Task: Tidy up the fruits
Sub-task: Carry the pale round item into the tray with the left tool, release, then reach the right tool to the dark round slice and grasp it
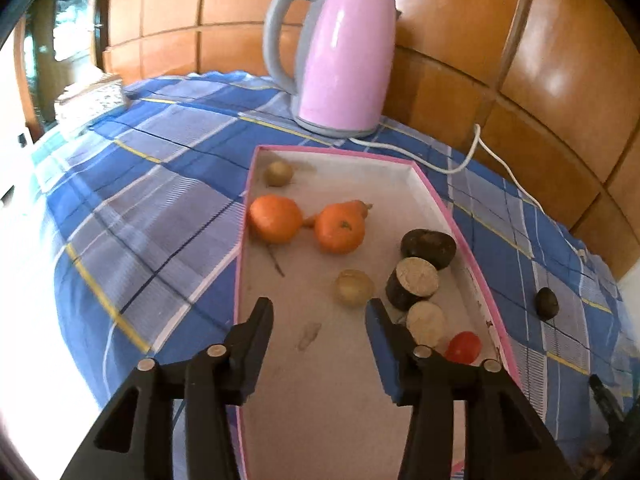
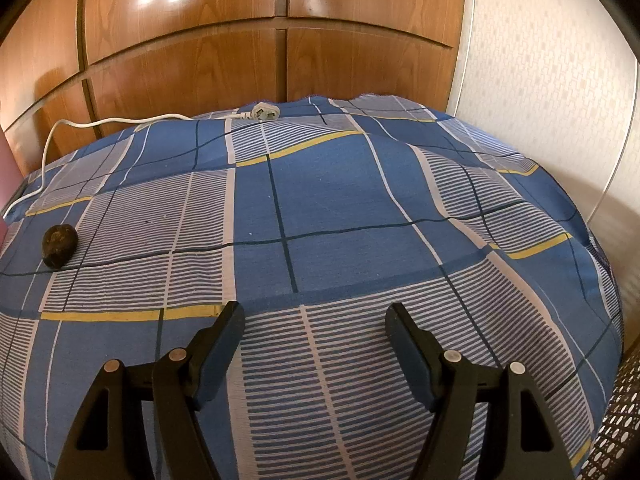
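Note:
A pink-rimmed shallow box lies on the blue checked cloth. In it are two oranges, two small yellowish fruits, a dark fruit, two cut pieces and a red tomato. My left gripper is open and empty above the box's near part. A small dark fruit lies outside the box on the cloth; it also shows in the right wrist view. My right gripper is open and empty over the cloth, far right of that fruit.
A pink kettle stands behind the box, its white cord running to a plug at the cloth's back edge. Wooden cabinet doors rise behind the table. A white wall is on the right.

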`<state>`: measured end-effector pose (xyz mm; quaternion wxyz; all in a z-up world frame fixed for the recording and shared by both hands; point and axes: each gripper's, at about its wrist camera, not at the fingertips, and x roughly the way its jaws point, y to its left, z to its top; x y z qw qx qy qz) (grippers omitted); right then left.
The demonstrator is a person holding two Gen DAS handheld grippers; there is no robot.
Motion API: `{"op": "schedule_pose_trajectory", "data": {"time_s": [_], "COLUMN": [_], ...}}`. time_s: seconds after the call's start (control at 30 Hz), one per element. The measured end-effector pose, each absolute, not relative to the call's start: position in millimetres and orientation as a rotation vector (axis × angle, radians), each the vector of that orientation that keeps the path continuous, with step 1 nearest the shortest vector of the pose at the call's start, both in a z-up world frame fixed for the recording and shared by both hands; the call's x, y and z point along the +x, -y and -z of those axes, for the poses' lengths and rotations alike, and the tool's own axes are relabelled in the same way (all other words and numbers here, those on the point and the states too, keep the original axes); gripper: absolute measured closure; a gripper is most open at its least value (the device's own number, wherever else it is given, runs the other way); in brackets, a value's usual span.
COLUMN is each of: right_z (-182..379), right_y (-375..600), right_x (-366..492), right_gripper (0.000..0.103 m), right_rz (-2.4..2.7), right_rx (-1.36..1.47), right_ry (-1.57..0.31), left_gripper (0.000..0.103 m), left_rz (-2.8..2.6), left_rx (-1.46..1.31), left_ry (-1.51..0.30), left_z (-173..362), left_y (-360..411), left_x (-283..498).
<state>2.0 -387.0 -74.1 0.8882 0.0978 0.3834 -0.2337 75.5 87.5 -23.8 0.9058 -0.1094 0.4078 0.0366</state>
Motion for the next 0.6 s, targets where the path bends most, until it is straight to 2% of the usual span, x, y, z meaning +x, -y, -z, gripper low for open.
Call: {"op": "schedule_pose_trajectory", "data": {"time_s": [0.07,0.23,0.47,0.6], "right_z": [74.2,74.4,72.0,65.5], "right_y": [386.6,386.9,388.1,386.4], "right_x": [2.3,2.3,6.7,13.9], "right_gripper": [0.029,0.029,0.029,0.029], "right_rz": [0.486,0.485,0.481,0.432], "right_rx": [0.203,0.205,0.202,0.229], "right_ry": [-0.797,-0.798,-0.831,-0.869], "left_gripper": [0.038,0.038,0.029,0.029], "left_rz": [-0.089,-0.067,-0.021,-0.008], "left_rx": [-0.238,-0.193,-0.164,-0.165], "left_ry": [-0.819,-0.801,-0.793,-0.801], "left_z": [20.8,17.1,15.8,19.1], "left_y": [-87.2,-76.6,-61.2,-56.5], "left_x": [67.3,53.1,44.9,41.0]}}
